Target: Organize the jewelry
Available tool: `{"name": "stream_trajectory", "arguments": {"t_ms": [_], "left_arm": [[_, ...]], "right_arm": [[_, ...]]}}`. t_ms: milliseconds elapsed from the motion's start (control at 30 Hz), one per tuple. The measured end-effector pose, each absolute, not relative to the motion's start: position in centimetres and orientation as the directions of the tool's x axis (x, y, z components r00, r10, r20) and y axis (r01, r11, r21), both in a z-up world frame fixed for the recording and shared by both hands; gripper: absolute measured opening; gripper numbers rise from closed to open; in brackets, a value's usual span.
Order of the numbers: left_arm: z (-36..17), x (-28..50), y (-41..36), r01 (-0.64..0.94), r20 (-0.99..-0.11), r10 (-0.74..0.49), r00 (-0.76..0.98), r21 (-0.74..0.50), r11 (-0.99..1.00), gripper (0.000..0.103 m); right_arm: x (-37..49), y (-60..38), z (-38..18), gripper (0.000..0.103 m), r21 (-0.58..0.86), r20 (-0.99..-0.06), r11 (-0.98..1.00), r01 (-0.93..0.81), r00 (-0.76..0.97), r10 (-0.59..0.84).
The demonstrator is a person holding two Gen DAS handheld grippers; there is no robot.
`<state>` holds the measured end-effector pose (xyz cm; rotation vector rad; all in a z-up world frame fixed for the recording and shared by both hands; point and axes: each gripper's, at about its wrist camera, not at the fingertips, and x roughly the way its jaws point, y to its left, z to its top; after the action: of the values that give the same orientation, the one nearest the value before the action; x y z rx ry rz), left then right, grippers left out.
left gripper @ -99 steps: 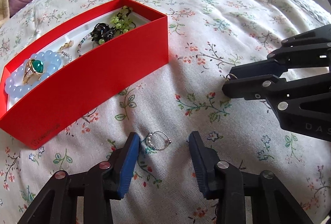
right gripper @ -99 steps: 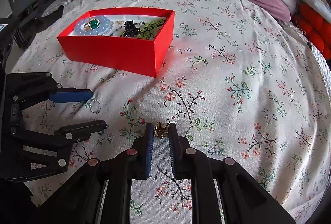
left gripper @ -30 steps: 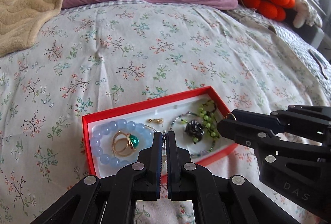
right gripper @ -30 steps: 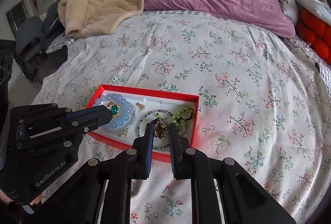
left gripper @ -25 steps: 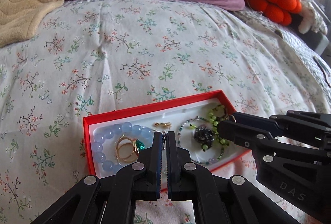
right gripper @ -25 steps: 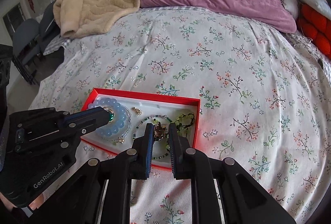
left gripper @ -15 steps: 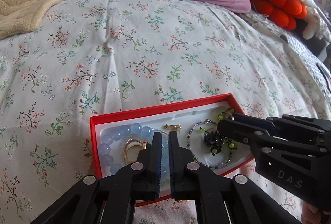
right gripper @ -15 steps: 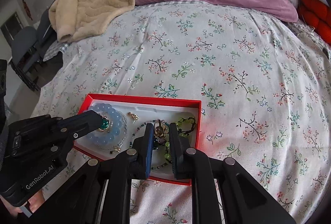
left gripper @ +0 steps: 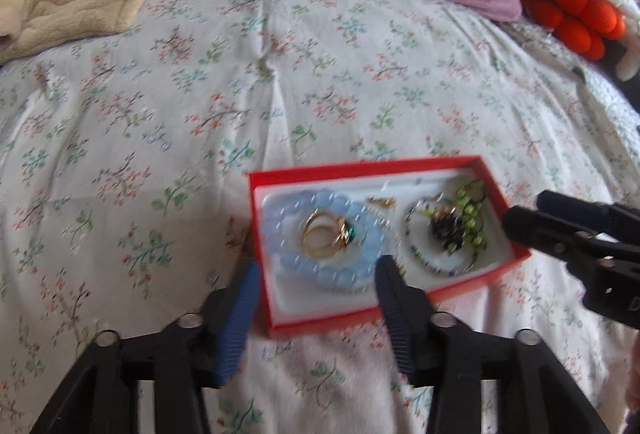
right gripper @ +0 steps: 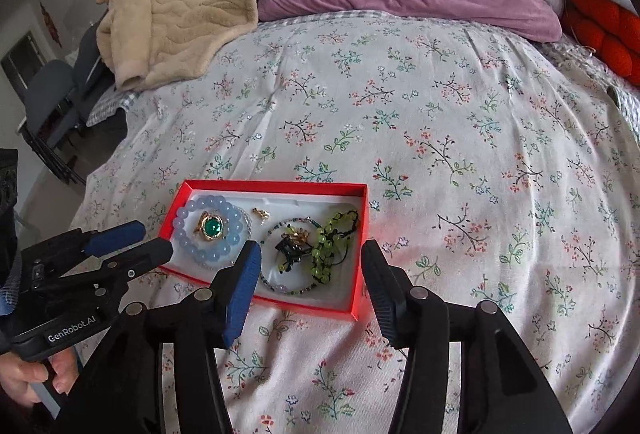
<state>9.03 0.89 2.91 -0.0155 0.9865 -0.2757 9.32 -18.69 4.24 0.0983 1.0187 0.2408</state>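
- The red box [right gripper: 264, 250] sits on the floral bedspread [right gripper: 440, 137], holding the blue bead bracelet [right gripper: 208, 230], green-stone ring [right gripper: 211, 226] and tangled beads.
- Both the left gripper [left gripper: 316, 274] and right gripper [right gripper: 308, 258] now gape empty above it; half a second ago they were pinched shut, so both pieces are likely delivered.

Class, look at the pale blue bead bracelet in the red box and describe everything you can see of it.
The blue bead bracelet is a closed ring of round, translucent pale blue beads, glassy-looking. It lies flat on the white lining at the left end of the red box. A gold ring with a green stone rests inside its loop.
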Motion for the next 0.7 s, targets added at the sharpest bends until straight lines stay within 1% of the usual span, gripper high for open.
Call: {"name": "stream_trajectory", "arguments": {"t_ms": [33,100,133,167,200,233,300,333,367,433,533,700], "left_arm": [[2.8,8.7,0.9,0.216,-0.828,-0.223,0.514,-0.127,0.968,0.061],[2.5,8.1,1.0,0.205,-0.842,-0.207,0.498,-0.118,0.972,0.072],[2.4,7.8,1.0,0.201,-0.848,-0.202,0.489,-0.116,0.973,0.075],[2.3,7.4,1.0,0.198,-0.855,-0.194,0.48,-0.11,0.974,0.082],[2.2,7.1,0.9,0.196,-0.861,-0.184,0.473,-0.101,0.975,0.088],[2.1,6.7,0.9,0.195,-0.865,-0.173,0.47,-0.09,0.977,0.091],[2.0,5.9,0.9,0.183,-0.869,-0.143,0.473,-0.062,0.981,0.098],[2.0,5.6,0.9,0.174,-0.869,-0.129,0.478,-0.05,0.983,0.1],[2.0,5.3,0.9,0.166,-0.869,-0.118,0.48,-0.042,0.985,0.102],[2.0,4.9,0.9,0.153,-0.871,-0.096,0.483,-0.023,0.988,0.102],[1.8,4.5,0.7,0.145,-0.875,-0.061,0.48,0.011,0.989,0.102],[1.5,4.3,0.4,0.156,-0.876,-0.066,0.478,0.011,0.988,0.102]], "right_arm": [[8.9,-18.7,4.3,0.058,0.185,-0.835,0.971,-0.152,0.497,0.237],[8.1,-18.8,4.4,0.06,0.164,-0.851,0.976,-0.141,0.481,0.212],[7.7,-18.8,4.4,0.062,0.151,-0.863,0.981,-0.126,0.467,0.193],[7.3,-18.9,4.4,0.063,0.144,-0.873,0.983,-0.109,0.453,0.179],[6.9,-19.0,4.3,0.067,0.141,-0.882,0.985,-0.095,0.44,0.169],[6.5,-19.1,4.2,0.075,0.135,-0.889,0.987,-0.083,0.431,0.158],[5.7,-19.2,4.2,0.083,0.113,-0.892,0.991,-0.066,0.432,0.131],[5.3,-19.1,4.3,0.087,0.096,-0.891,0.993,-0.066,0.439,0.116],[4.9,-19.0,4.3,0.088,0.078,-0.889,0.995,-0.068,0.446,0.1],[4.4,-18.8,4.4,0.095,0.049,-0.887,0.996,-0.071,0.455,0.076],[3.8,-18.6,4.2,0.103,0.016,-0.89,0.997,-0.069,0.453,0.046],[3.5,-18.3,3.2,0.103,-0.02,-0.908,0.997,-0.075,0.418,0.013]]}}
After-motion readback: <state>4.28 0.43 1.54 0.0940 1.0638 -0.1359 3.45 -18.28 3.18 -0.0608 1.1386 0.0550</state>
